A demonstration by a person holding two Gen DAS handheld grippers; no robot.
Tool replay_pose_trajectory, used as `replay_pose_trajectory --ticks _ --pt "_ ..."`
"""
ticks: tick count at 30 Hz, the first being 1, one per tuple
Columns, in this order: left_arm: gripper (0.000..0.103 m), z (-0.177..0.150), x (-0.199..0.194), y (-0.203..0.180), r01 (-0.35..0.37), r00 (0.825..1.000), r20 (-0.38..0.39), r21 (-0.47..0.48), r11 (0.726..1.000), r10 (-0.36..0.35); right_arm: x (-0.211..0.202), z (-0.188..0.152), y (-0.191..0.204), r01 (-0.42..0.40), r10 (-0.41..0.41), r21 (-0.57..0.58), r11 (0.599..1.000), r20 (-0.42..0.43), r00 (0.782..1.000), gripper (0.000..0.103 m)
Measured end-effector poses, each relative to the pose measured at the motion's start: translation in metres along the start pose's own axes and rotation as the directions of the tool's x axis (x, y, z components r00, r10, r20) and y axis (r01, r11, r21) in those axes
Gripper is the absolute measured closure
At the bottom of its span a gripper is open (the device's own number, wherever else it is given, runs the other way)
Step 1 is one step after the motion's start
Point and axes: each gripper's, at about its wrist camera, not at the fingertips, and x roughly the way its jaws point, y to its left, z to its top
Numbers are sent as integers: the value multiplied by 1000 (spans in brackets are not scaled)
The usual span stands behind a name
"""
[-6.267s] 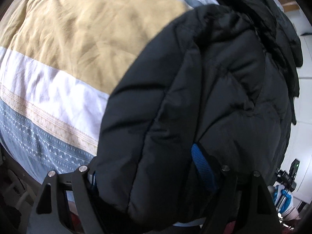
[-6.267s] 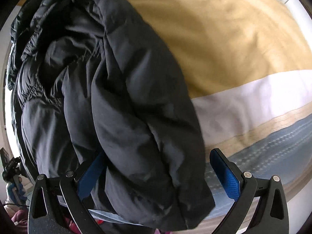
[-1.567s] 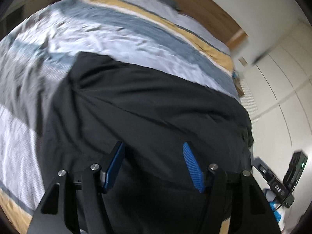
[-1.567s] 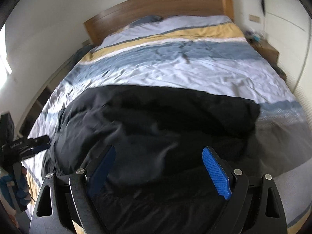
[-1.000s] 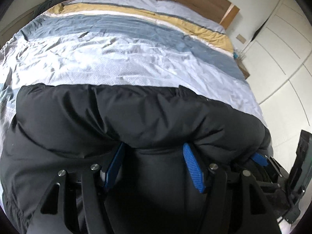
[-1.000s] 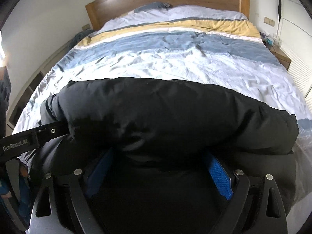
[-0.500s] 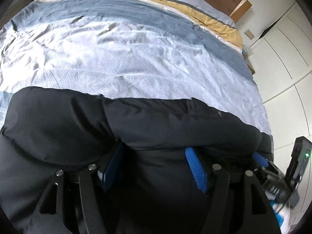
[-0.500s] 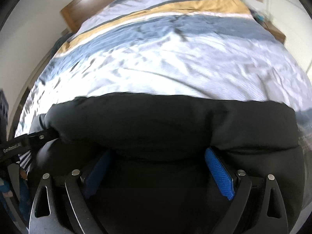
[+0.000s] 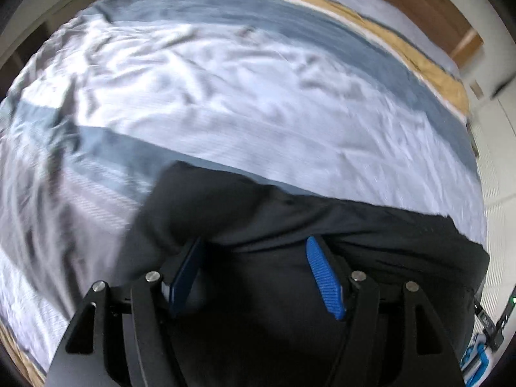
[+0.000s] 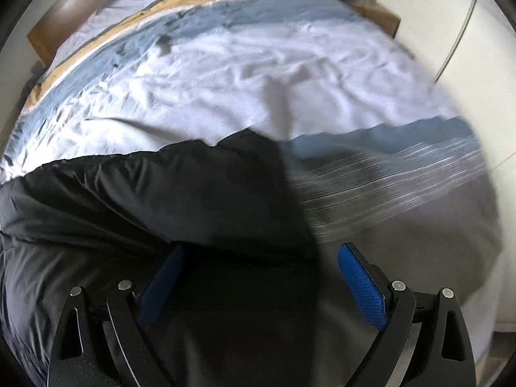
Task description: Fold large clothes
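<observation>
A black puffer jacket (image 9: pixel 290 225) lies folded across the near part of the bed. In the left wrist view its left edge is in sight and my left gripper (image 9: pixel 254 271) hangs over it. The blue pads stand apart, with jacket fabric between and below them, and a fold covers the left pad's tip. In the right wrist view the jacket (image 10: pixel 161 193) ends just past the middle. My right gripper (image 10: pixel 261 277) straddles that edge, open: one pad is over the jacket, the other over bare bedding. Both views are blurred.
The striped white, blue and ochre bed cover (image 9: pixel 225 96) stretches away to a wooden headboard (image 9: pixel 419 6). A wooden nightstand (image 10: pixel 377 16) and a white wall (image 10: pixel 477 64) stand on the right. Part of the other gripper (image 9: pixel 496 319) shows at the lower right.
The left gripper has slid left and the right one right, so the jacket's side edges have come into view. Both point lower. The jaws look about as wide as before.
</observation>
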Motion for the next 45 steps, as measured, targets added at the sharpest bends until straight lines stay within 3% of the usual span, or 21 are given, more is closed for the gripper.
replay_pose_trajectory --ticks 5,9,12,17,20,23,27,31,38,45 --pt "38 -30 -44 4 52 995 83 32 998 -55 -56 -15 22 -95 100 -38 995 140 985 9" --pt "38 -69 -62 -19 119 988 86 116 986 -129 -81 -35 70 -184 204 -126 975 172 964 9" --pt "38 -100 -60 -34 134 987 67 164 977 -147 -84 -54 104 -238 266 -179 955 156 951 9" --pt "37 -125 -47 -32 71 993 80 197 978 -88 -60 -79 129 -203 235 -259 944 101 967 9" --pt "38 -127 -50 -21 35 993 100 184 982 -54 -51 -76 108 -172 193 -193 966 96 976 9" --pt "38 -130 -58 -13 4 992 125 179 984 -27 -48 -73 82 -89 104 -154 984 91 990 9" --pt "38 -146 -80 -16 -23 984 179 196 980 -13 -63 -74 67 -22 39 -140 990 119 992 9" --pt "38 -161 -100 -25 -15 977 213 219 976 -32 -92 -82 77 -75 102 -169 983 159 982 9" --pt "38 -188 -116 -45 -5 972 228 280 960 -62 -128 -122 134 -180 247 -313 932 189 951 9" --pt "38 -207 -111 -50 -8 972 226 296 955 -62 -129 -156 164 -187 269 -387 903 168 948 8"
